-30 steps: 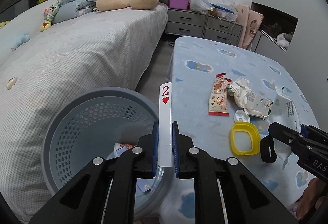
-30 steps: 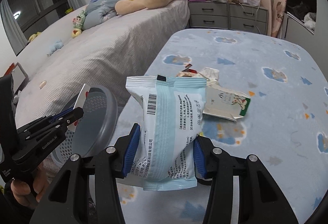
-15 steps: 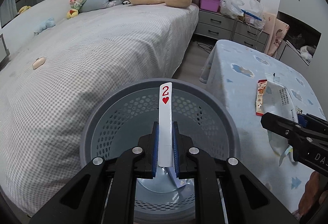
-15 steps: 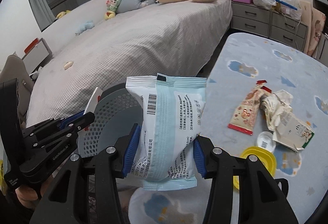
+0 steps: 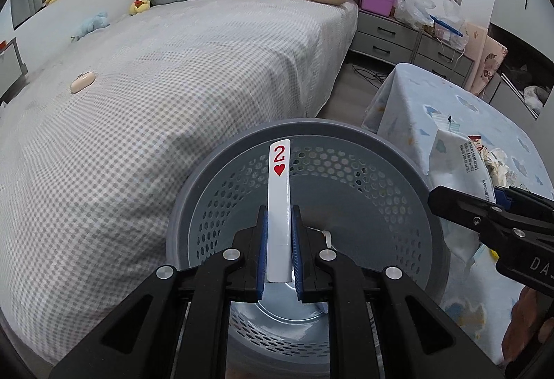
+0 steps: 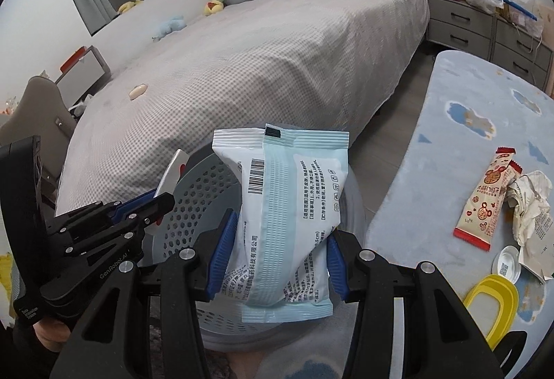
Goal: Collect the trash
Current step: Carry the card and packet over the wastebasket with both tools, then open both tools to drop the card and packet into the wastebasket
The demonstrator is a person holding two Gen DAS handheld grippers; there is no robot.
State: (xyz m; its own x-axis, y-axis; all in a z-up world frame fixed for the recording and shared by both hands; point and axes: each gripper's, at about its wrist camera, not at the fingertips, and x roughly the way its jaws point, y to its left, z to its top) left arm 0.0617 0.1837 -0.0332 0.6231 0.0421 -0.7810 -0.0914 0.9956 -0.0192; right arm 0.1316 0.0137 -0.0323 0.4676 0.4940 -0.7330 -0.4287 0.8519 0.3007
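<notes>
My left gripper point(image 5: 279, 240) is shut on a playing card, the two of hearts point(image 5: 278, 202), held upright over the open grey perforated bin point(image 5: 408, 178). My right gripper point(image 6: 275, 250) is shut on a pale blue and white packet point(image 6: 287, 219) and holds it above the same bin point(image 6: 194, 195). In the left wrist view the right gripper point(image 5: 484, 209) and its packet point(image 5: 457, 167) stand at the bin's right rim. In the right wrist view the left gripper point(image 6: 149, 205) with the card point(image 6: 169, 176) is at the bin's left.
A table with a blue cloud cloth point(image 6: 467, 143) stands right of the bin, holding a red snack wrapper point(image 6: 488, 202), crumpled paper point(image 6: 529, 205), a white cap point(image 6: 507, 264) and a yellow lid point(image 6: 491, 299). A bed point(image 5: 173, 74) fills the left; grey drawers point(image 5: 398, 36) stand behind.
Both grippers have swung left from the table to over the bin, still holding the card and the packet. The bin now sits centred under the left gripper.
</notes>
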